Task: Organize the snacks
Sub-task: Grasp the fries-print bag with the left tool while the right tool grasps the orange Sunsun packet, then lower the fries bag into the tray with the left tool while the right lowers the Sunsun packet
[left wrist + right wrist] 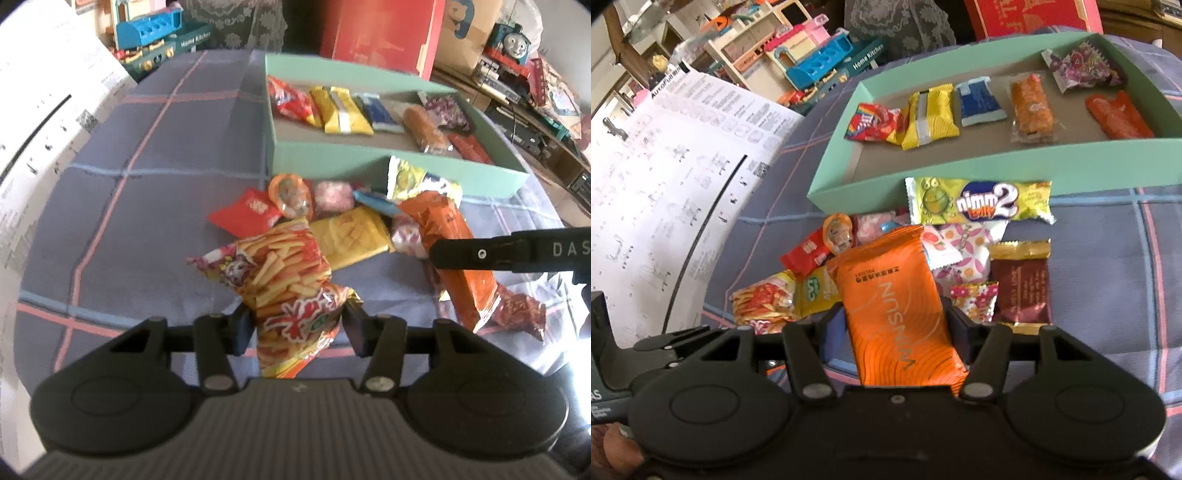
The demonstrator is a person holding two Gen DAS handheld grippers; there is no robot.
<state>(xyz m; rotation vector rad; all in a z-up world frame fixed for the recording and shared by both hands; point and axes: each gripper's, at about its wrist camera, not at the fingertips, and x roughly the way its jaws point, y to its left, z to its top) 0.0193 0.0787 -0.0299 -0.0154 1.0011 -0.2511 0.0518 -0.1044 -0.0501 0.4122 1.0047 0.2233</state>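
Left gripper point(297, 325) clamped on the french-fry snack bag point(284, 280), pads pinching its lower half. Right gripper point(897, 325) clamped on the orange packet point(897, 299), its long axis running straight ahead along the fingers. Both packs sit at the near side of the loose snack pile point(960, 258), which lies just in front of the green tray point(960, 168). Tray is beyond both tools, further forward; judged next move is forward over its near wall. Neither hand clearly nearer.

"nimm2" on green-yellow wrapper point(979, 202)
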